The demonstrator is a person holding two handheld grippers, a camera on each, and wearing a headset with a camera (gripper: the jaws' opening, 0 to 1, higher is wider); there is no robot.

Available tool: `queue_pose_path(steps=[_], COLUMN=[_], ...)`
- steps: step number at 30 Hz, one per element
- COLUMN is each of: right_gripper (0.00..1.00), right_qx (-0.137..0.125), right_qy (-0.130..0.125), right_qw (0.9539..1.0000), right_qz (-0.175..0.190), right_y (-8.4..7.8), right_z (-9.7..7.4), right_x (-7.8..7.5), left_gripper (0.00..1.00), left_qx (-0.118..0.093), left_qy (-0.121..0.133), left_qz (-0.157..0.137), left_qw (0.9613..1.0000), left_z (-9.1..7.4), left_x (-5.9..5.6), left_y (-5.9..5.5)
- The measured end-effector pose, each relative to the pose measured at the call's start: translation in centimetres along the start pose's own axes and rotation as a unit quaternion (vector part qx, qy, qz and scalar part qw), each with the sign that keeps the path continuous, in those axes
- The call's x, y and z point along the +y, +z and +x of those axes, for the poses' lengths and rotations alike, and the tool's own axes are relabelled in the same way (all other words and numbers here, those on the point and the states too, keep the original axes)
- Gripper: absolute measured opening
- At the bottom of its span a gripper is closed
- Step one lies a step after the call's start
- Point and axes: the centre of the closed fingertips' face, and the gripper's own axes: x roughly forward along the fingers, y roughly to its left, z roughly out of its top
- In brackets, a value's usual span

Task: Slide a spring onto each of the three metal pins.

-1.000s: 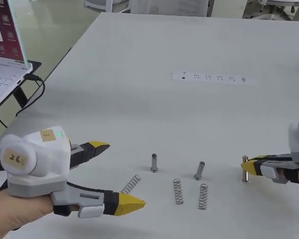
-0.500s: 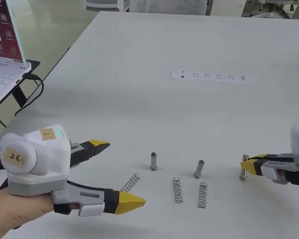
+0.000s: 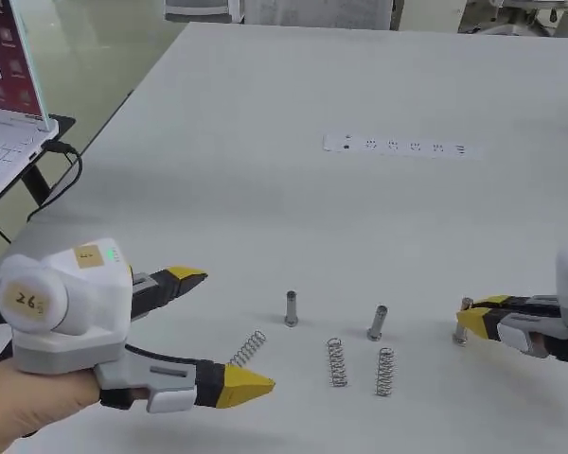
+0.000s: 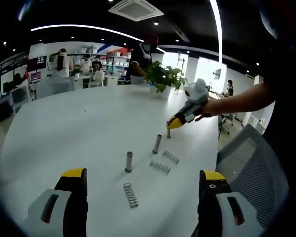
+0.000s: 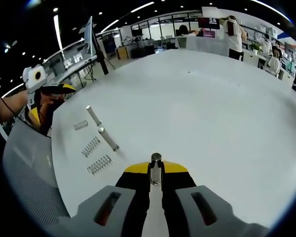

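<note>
Two metal pins (image 3: 292,308) (image 3: 379,322) stand upright on the white table (image 3: 360,218). My right gripper (image 3: 471,322) is shut on a third pin (image 3: 464,322), which leans slightly at the table surface. The right gripper view has that pin (image 5: 155,168) clamped between the yellow tips. Three springs (image 3: 249,348) (image 3: 337,362) (image 3: 385,371) lie flat just in front of the pins. My left gripper (image 3: 216,329) hovers open at the near left, and the nearest spring (image 4: 130,194) lies ahead of its jaws.
A white power strip (image 3: 398,147) lies further back on the table. An open laptop (image 3: 5,104) sits on a stand beyond the table's left edge, with a black cable (image 3: 62,180) hanging below it. A mesh chair back (image 4: 256,173) stands close behind.
My right gripper has drawn slightly to the right and nearer, and the pin it holds now leans a little. The left gripper has stayed put.
</note>
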Motion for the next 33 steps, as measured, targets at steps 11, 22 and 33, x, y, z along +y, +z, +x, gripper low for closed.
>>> queue_pose_path(steps=[11,22,33], right_gripper=[0.05,0.05,0.06], right_qx=[-0.007,-0.009,-0.009], right_qy=[-0.002,-0.002,0.003], right_qw=[0.9998,0.9998,0.9998], right_qz=[-0.018,-0.020,-0.018], right_y=[-0.13,-0.50,-0.66], right_z=[-0.15,-0.42,-0.57], right_x=[0.21,0.53,0.81], left_gripper=[0.91,0.91,0.90], left_qx=[0.000,-0.001,-0.001], left_qy=[-0.001,0.000,0.000], left_qz=[0.002,0.002,0.002], left_qw=[1.0000,1.0000,1.0000], left_z=[-0.07,-0.30,-0.29], left_x=[-0.10,-0.05,-0.14], left_y=[0.10,0.04,0.06])
